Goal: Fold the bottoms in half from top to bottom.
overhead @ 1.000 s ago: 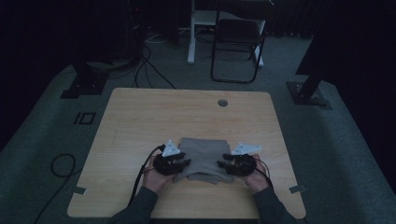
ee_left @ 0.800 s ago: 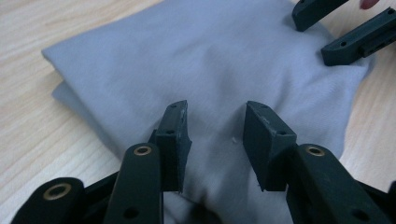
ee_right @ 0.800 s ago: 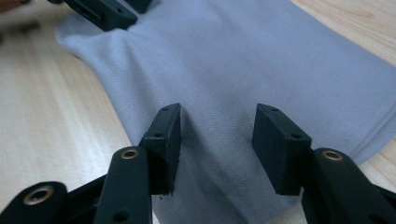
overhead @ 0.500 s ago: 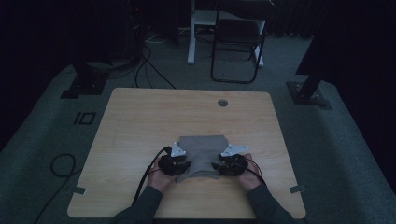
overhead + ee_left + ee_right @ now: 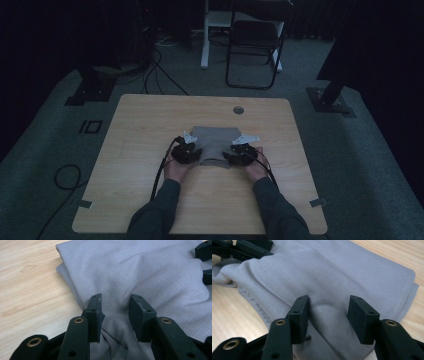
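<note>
On the near-centre of the table lay the folded grey cloth, flat on the wood, w/ both grippers at its near edge. Left gripper sat at the cloth's near-left corner; its jaws stood part open, a ridge of fabric bunched up between them, pads not pressing on it as far as the left gripper view showed. Those jaws had just been opening a bit, cloth still in the gap. Right gripper was at the near-right corner, jaws set wider apart, also straddling a soft raised fold; they'd just been opening too, fabric between but loose. In the high view the left gripper and right gripper flanked the cloth's near hem, approx level w/ each other, the person's hands behind them, forearms coming in from the table's near edge. Far edge of the cloth lay straight, layers stacked; near hem looked rumpled where the jaws met it.
</note>
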{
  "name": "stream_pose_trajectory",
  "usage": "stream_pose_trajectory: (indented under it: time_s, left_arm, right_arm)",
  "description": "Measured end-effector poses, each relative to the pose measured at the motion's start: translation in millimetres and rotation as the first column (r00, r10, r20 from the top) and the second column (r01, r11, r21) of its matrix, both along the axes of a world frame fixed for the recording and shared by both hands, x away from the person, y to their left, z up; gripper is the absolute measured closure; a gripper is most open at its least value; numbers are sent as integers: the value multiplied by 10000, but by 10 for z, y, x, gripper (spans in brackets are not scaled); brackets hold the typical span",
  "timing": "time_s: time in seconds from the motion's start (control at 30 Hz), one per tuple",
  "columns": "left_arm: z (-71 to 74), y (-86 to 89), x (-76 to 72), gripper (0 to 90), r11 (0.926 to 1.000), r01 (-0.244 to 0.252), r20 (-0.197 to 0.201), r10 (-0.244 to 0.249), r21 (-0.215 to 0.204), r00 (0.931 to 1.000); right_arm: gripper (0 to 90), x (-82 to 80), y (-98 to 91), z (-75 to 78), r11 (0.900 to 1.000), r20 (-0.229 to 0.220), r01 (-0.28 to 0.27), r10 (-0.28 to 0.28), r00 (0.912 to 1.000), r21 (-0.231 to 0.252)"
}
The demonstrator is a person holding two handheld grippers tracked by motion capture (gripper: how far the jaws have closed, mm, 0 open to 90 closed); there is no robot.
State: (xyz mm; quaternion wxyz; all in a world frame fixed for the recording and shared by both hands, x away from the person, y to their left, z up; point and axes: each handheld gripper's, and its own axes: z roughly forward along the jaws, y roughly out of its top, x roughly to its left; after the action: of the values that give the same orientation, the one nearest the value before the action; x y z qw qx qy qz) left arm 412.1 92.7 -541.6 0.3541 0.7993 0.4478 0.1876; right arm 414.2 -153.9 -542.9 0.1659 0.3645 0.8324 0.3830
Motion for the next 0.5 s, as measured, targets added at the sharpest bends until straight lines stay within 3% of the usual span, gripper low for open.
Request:
stream_pose_trajectory:
  time_s: [0.1, 0.2, 0.27, 0.4, 0.5]
  left_arm:
    - [63, 67, -29, 601, 9995, -254, 131, 257, -209, 9996]
    - [182, 180, -178, 588, 9977, -221, 461, 251, -648, 9986]
    - [251, 283, -327, 583, 9968, -109, 718, 166, -791, 9973]
    - [249, 441, -566, 567, 9943, 5, 596, 59, -1063, 9982]
    - [171, 511, -711, 553, 9953, 136, 306, -107, -961, 9995]
  right_arm:
    - [499, 43, 10, 4, 10000, -20, 62, -62, 10000, 73]
    - [507, -1, -54, 106, 9966, 40, 547, -551, 9985, 619]
    - [519, -77, -122, 171, 9958, 259, 598, -617, 9978, 698]
    - [536, -292, -299, 241, 9956, 464, 637, -669, 9967, 685]
    - [539, -447, -435, 206, 9935, 191, 725, -744, 9970, 876]
